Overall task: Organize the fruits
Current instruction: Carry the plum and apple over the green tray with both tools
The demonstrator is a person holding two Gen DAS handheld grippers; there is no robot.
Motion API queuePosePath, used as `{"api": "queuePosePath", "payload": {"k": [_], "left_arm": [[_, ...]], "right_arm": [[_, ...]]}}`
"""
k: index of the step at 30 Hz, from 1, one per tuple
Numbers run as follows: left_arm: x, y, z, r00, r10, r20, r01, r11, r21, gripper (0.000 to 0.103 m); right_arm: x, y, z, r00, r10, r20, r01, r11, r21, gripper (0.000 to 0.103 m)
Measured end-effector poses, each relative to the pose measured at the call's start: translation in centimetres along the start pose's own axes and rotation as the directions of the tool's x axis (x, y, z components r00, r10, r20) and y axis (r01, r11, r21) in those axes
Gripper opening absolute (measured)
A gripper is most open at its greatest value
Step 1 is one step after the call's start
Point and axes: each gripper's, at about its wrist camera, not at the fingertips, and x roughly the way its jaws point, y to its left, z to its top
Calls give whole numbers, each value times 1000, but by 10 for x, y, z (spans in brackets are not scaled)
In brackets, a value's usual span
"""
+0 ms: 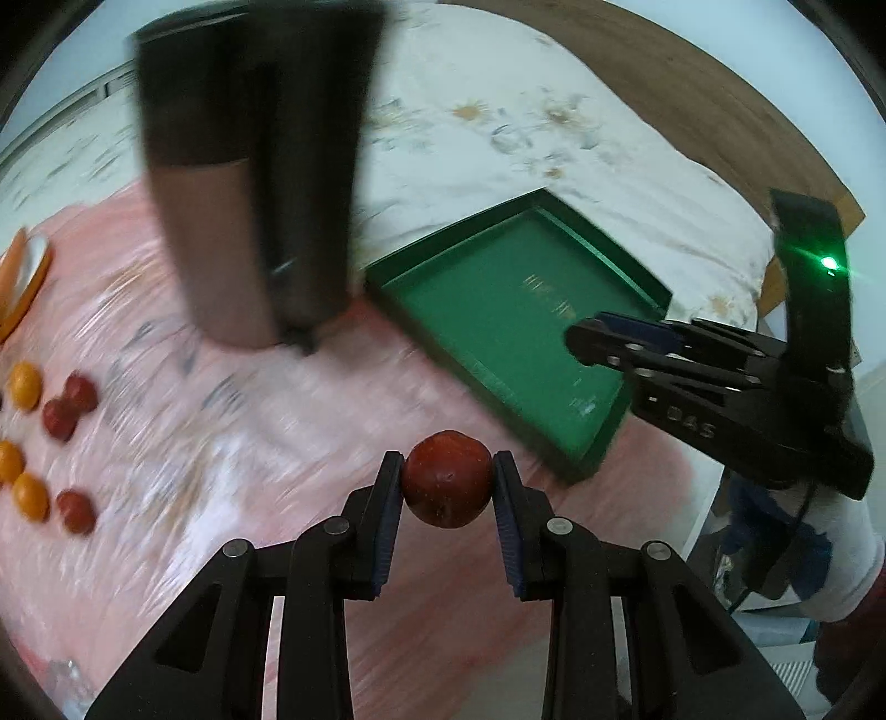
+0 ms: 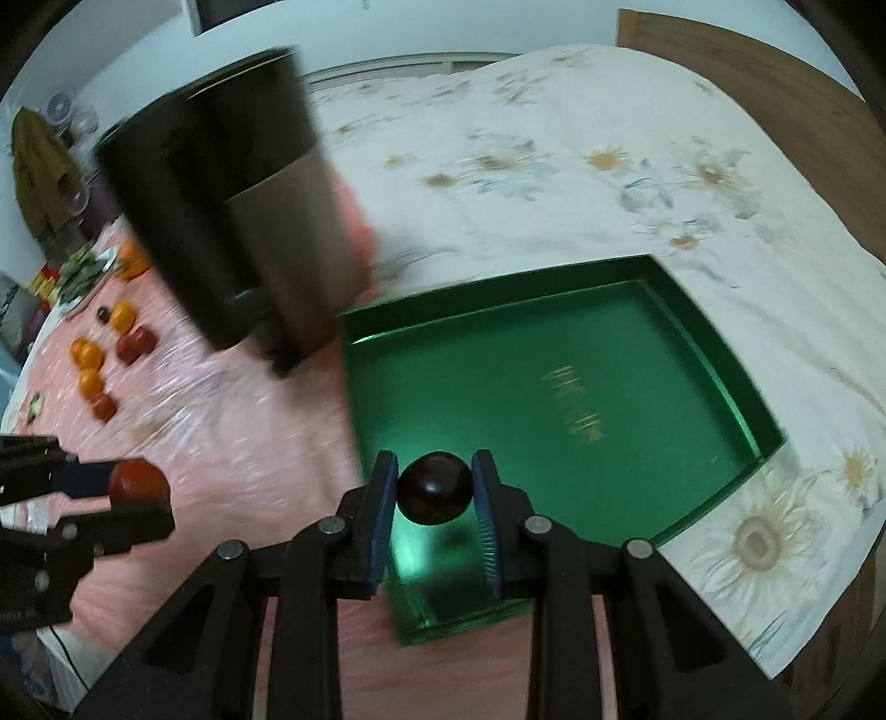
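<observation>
Surface: a bed with a white daisy-print sheet, and a pink plastic-looking cover spread over part of it. Wooden floor past the bed edge; pale wall behind. Both views are motion-blurred.

Green shallow box sits open side up, half on the pink cover and half on the sheet. It has gold lettering on its floor, unreadable. A tall dark rectangular thing stands just beside its left corner; I can't tell what it is.

Left gripper: fingers narrow, clamped on a red round fruit, held above the pink cover just short of the box's near corner. The fruit is near-spherical with no clear long axis; a small dimple faces the camera, low.

Right gripper: fingers narrow, pinching a dark, almost black glossy fruit, held over the near-left part of the box, clear of its floor. It is slightly wider than tall, with the wide axis running across between the fingers.

Remaining fruit lies well apart on the far left of the pink cover: orange ones and red ones in a loose cluster. An orange-rimmed plate sits beyond them.
</observation>
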Motion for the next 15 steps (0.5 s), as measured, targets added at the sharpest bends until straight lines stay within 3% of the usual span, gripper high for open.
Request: {"api": "queuePosePath", "payload": {"k": [6, 15], "left_arm": [[36, -39, 43, 1000, 0, 21, 0, 1000, 28, 27], [100, -54, 73, 999, 51, -9, -50, 998, 36, 27]], "right_arm": [[18, -40, 19, 999, -14, 34, 13, 999, 33, 39], [59, -80, 32, 998, -55, 30, 52, 995, 80, 40]]}}
